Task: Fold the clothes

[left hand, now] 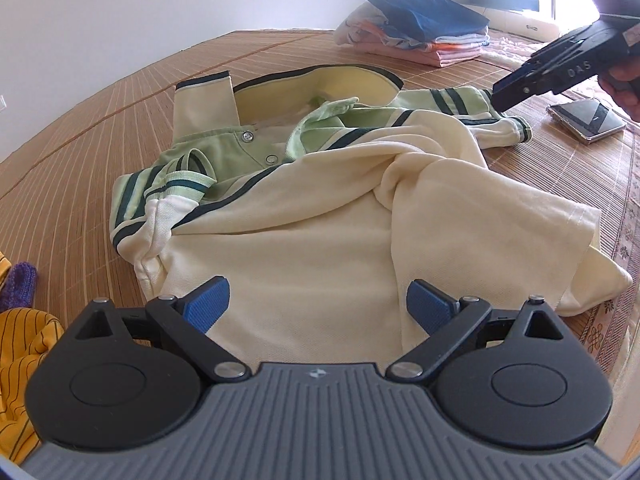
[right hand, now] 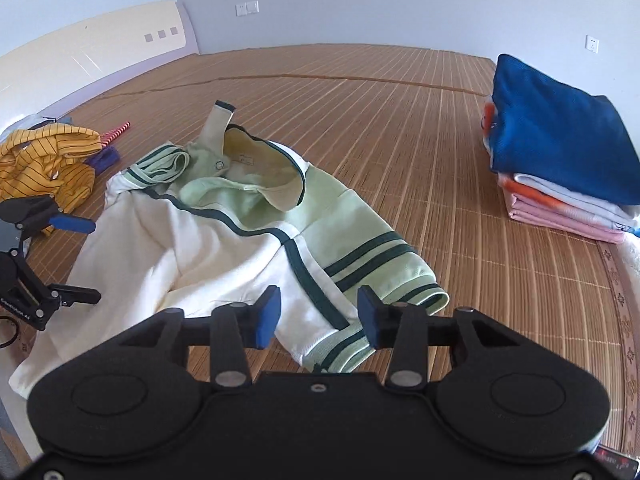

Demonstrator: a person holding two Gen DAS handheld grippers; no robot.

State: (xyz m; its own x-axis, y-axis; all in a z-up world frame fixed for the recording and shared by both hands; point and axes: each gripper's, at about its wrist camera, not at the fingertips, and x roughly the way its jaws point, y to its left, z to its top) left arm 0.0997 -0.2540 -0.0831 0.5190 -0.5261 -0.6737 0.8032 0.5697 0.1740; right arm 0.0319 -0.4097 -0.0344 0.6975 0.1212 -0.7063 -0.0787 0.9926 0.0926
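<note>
A crumpled polo shirt (left hand: 320, 220) (right hand: 224, 240), cream and light green with dark green stripes, lies spread on the bamboo mat (right hand: 400, 120). My left gripper (left hand: 318, 304) is open just above the cream hem, with nothing between its blue pads. In the right wrist view the left gripper (right hand: 94, 260) shows at the shirt's left edge, jaws apart. My right gripper (right hand: 319, 316) is open and hovers over the striped green sleeve (right hand: 380, 264), holding nothing. In the left wrist view the right gripper (left hand: 502, 94) hangs above that sleeve, held by a hand (left hand: 624, 84).
A stack of folded clothes (left hand: 424, 32) (right hand: 560, 160) with a blue piece on top sits at the mat's far side. A yellow striped garment (left hand: 20, 352) (right hand: 48, 160) and a purple item (left hand: 18, 284) lie beside the shirt. A flat phone-like device (left hand: 586, 120) rests near the sleeve. A headboard (right hand: 80, 52) borders the mat.
</note>
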